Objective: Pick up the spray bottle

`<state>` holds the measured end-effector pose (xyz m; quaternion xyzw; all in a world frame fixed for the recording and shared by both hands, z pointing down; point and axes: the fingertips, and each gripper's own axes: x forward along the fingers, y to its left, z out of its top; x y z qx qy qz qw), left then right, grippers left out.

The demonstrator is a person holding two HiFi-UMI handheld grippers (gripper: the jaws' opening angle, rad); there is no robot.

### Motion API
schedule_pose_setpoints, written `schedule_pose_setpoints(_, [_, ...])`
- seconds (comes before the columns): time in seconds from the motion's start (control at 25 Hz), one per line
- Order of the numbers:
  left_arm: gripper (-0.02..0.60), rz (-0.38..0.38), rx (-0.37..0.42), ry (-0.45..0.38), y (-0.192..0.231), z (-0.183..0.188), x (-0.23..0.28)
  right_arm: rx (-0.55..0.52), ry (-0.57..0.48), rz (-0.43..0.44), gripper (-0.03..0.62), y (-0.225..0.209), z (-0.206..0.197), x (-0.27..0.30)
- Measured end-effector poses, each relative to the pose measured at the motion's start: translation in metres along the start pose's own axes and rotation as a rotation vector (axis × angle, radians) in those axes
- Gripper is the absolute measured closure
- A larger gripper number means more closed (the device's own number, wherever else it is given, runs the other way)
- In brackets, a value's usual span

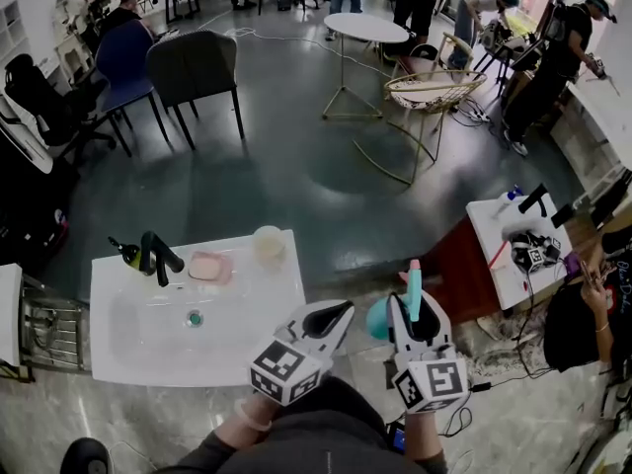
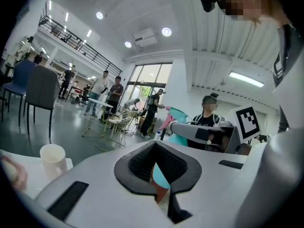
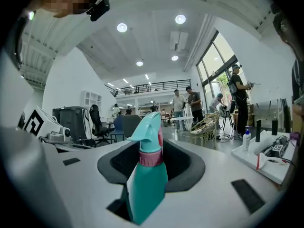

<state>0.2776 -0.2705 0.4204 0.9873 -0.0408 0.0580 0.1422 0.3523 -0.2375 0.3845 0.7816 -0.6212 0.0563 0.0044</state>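
The spray bottle (image 1: 414,286) is teal with a pink collar. It stands upright between the jaws of my right gripper (image 1: 416,310), which is shut on its body. In the right gripper view the bottle (image 3: 148,177) fills the gap of the gripper (image 3: 151,171), with the nozzle pointing left. My left gripper (image 1: 333,315) is close beside it on the left, above the white counter's right corner. In its own view the left gripper (image 2: 158,169) has its jaws a little apart with nothing between them. The bottle (image 2: 180,116) shows beyond it.
A white sink counter (image 1: 123,309) lies at lower left with a black faucet (image 1: 158,256), a pink soap dish (image 1: 209,267) and a white cup (image 1: 269,246). A small white table (image 1: 494,227) with tools is at right. Chairs, a round table (image 1: 365,27) and people stand further back.
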Motion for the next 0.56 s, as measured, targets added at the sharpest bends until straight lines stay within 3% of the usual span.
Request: schedule_pose_setpoints(0.56, [0.575, 0.064, -0.012, -0.004, 0.010, -0.002, -0.019, -0.001, 0.011, 0.074, 0.441, 0.025, -0.004, 0.012])
